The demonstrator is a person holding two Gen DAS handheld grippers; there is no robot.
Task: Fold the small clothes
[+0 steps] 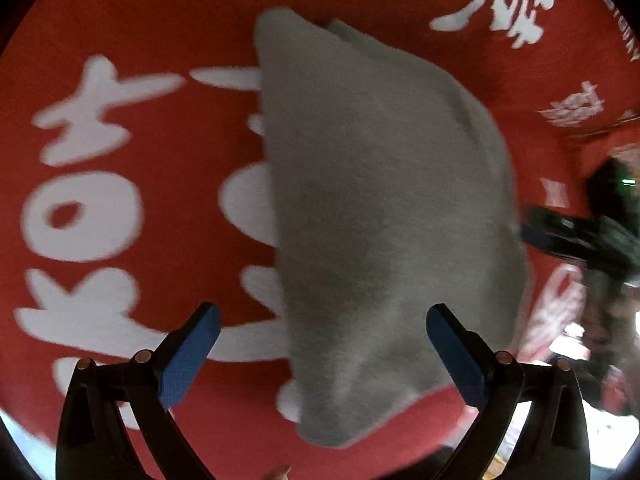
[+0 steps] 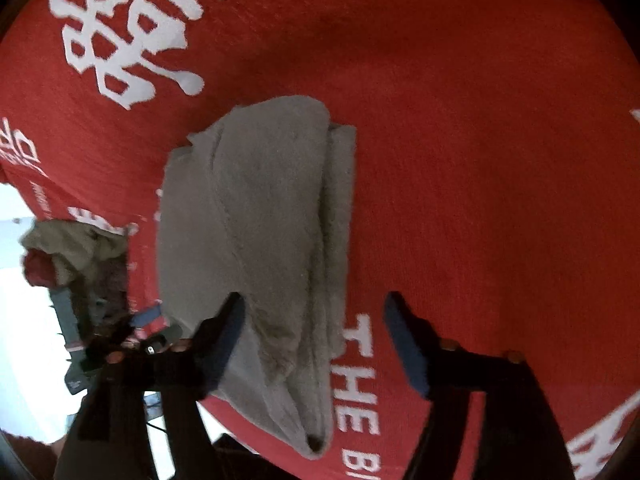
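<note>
The folded grey terry garment [image 2: 256,240] lies on the red printed cloth [image 2: 460,160]; both the right gripper [image 2: 316,344] and the left gripper [image 1: 320,356] stand released, so pressing it flat seems next.

Fuzzy grey terry cloth [image 2: 256,216] lies on matt red woven tablecloth [image 2: 480,160].

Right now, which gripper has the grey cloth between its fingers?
The right gripper: open, it straddles the folded grey cloth. The left gripper hovers open above the cloth.

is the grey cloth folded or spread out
Folded: the grey cloth lies doubled on the red printed cover, with stacked layer edges showing along one side.
</note>
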